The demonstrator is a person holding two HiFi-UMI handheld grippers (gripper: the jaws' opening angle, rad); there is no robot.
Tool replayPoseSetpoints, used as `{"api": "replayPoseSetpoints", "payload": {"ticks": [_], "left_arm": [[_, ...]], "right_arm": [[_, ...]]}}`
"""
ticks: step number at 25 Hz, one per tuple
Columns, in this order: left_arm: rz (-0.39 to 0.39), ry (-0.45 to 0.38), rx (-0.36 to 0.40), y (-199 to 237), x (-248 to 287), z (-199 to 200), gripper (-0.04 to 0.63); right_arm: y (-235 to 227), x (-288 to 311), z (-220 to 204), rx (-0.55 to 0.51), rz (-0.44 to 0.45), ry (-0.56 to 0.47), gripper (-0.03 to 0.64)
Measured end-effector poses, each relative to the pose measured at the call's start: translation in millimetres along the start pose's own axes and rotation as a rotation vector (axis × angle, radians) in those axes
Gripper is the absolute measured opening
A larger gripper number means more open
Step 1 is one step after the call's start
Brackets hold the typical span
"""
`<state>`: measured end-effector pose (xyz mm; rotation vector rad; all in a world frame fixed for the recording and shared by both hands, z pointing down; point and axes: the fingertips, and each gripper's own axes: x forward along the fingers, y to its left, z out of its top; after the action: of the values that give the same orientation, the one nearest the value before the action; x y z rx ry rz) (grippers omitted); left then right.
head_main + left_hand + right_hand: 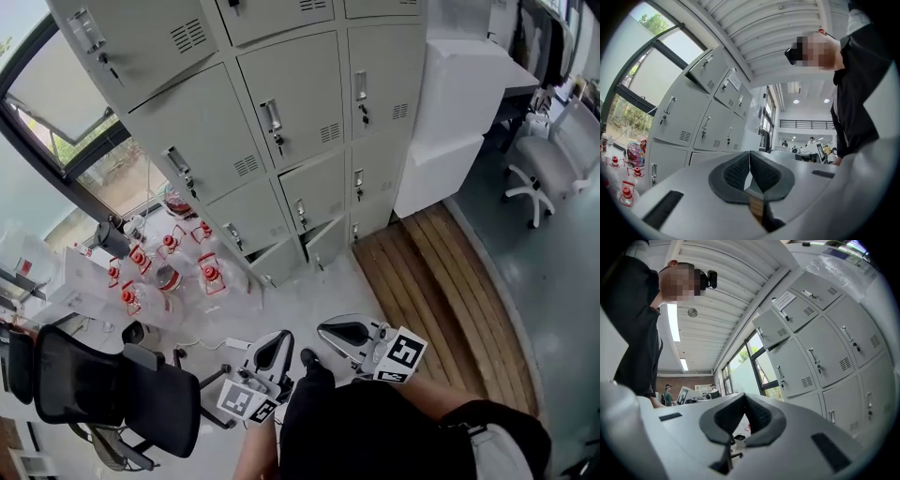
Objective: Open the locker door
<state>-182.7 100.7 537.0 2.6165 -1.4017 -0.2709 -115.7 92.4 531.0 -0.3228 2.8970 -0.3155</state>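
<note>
Lockers [300,84] well ahead, out of reach | left claw [749,159] and right claw [744,400] both pressed closed, empty | step: approach, part one claw, hook a handle [271,116] squarely (door undecided)

Head cam sits high on us, facing fwd and steeply down. The locker bank [291,122] fills the top of its view, well apart from us, w/ left gripper [274,349] and right gripper [345,332] near the bottom edge. Left gripper view rides low, tilted up along its jaws: locker bank at left, our black shirt [855,93] close at right. Right gripper view mirrors that: locker bank right, shirt left. All 3 views share the locker bank and window [84,141].
</note>
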Motion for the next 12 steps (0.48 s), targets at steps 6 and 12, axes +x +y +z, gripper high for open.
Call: {"api": "replayPoseSetpoints", "payload": {"ticks": [6,12], "left_arm": [[-0.021,-0.051,0.007,61.6,36.1,32.4,0.017],[-0.061,-0.024,0.076,110.3,57.0,51.9,0.017]], "right_arm": [[-50.1,45.4,23.2,-0.046,-0.025,0.006,0.011],[-86.1,95.4,39.9,-0.068,-0.066,0.002,0.011]]}}
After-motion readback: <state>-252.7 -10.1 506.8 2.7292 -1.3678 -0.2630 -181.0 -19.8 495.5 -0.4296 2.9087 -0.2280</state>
